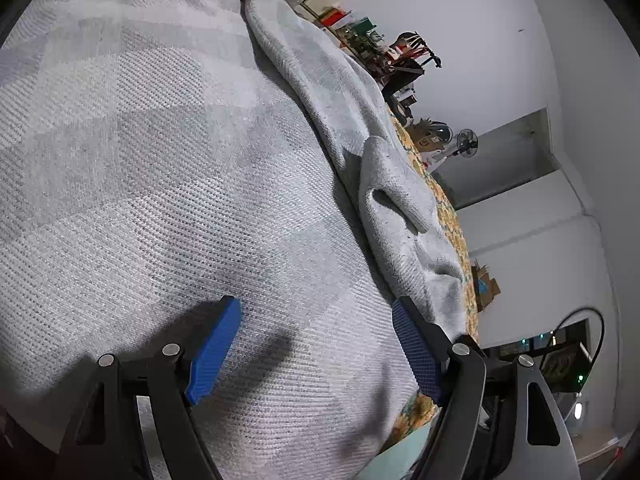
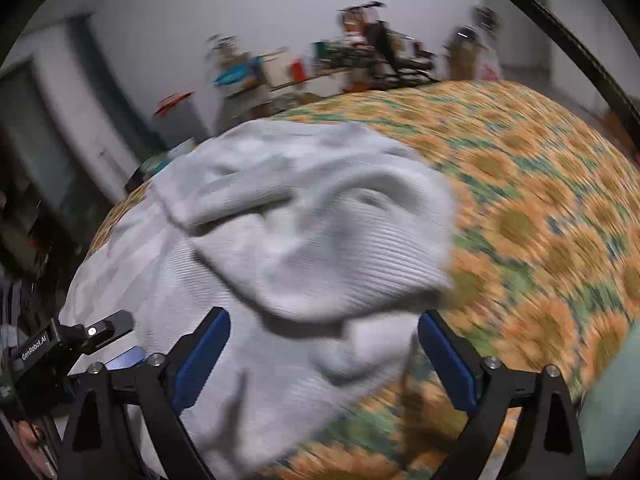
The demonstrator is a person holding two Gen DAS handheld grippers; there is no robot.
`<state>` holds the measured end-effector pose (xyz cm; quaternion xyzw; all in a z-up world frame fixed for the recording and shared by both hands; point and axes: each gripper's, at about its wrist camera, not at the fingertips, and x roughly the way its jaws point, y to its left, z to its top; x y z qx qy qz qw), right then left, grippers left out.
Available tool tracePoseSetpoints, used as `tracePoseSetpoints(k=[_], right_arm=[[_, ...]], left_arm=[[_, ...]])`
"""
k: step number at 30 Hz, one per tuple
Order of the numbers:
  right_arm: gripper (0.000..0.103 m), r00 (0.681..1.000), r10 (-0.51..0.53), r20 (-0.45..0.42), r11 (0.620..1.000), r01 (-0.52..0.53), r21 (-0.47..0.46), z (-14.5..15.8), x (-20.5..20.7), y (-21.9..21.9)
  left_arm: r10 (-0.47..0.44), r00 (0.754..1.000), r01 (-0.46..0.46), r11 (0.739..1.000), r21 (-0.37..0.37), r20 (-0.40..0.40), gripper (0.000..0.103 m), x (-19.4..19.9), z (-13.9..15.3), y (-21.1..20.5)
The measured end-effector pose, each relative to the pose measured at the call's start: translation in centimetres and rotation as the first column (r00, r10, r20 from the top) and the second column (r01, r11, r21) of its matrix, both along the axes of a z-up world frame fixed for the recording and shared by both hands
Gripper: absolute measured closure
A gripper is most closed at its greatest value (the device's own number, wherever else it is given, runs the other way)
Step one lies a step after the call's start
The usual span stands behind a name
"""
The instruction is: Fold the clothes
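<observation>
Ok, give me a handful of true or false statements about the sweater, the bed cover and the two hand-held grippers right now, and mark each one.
1. The grey knitted sweater lies on a sunflower-print cover. True.
2. The left hand-held gripper is clamped on a sleeve. False: its jaws stand apart above the flat knit, gripping nothing.
3. The right hand-held gripper is open. True: its blue pads stand wide apart, with bunched sweater fabric in front of them.
4. The sweater is already folded into a neat square. False: one sleeve lies rumpled along the body's edge.
5. The cover is plain white. False: it is orange and green with sunflowers.
</observation>
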<state>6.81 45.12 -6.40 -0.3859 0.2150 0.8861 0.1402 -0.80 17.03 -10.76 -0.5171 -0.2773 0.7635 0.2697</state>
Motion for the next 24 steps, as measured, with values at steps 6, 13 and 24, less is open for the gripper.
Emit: tracePoseSetpoints(k=[6, 13, 24], right_arm=[[0.005, 0.991, -0.122, 0.064, 0.983, 0.129, -0.131, -2.2, 3.5, 3.6], [0.005, 0.985, -0.166, 0.043, 0.964, 0.171, -0.206, -2.3, 5.0, 4.6], [0.005, 0.989, -0.110, 0.100, 0.994, 0.110, 0.007, -2.7, 1.9, 1.7]], left_arm=[[0.011, 1.000, -0.011, 1.000, -0.013, 0.006, 0.025, 0.2, 0.0, 0.3], [0.009, 1.000, -0.009, 1.000, -0.011, 0.007, 0.025, -0.3, 0.3, 0.9], [-0.012, 1.000, 0.011, 0.999, -0.035, -0.018, 0.025, -1.3, 0.5, 1.2]])
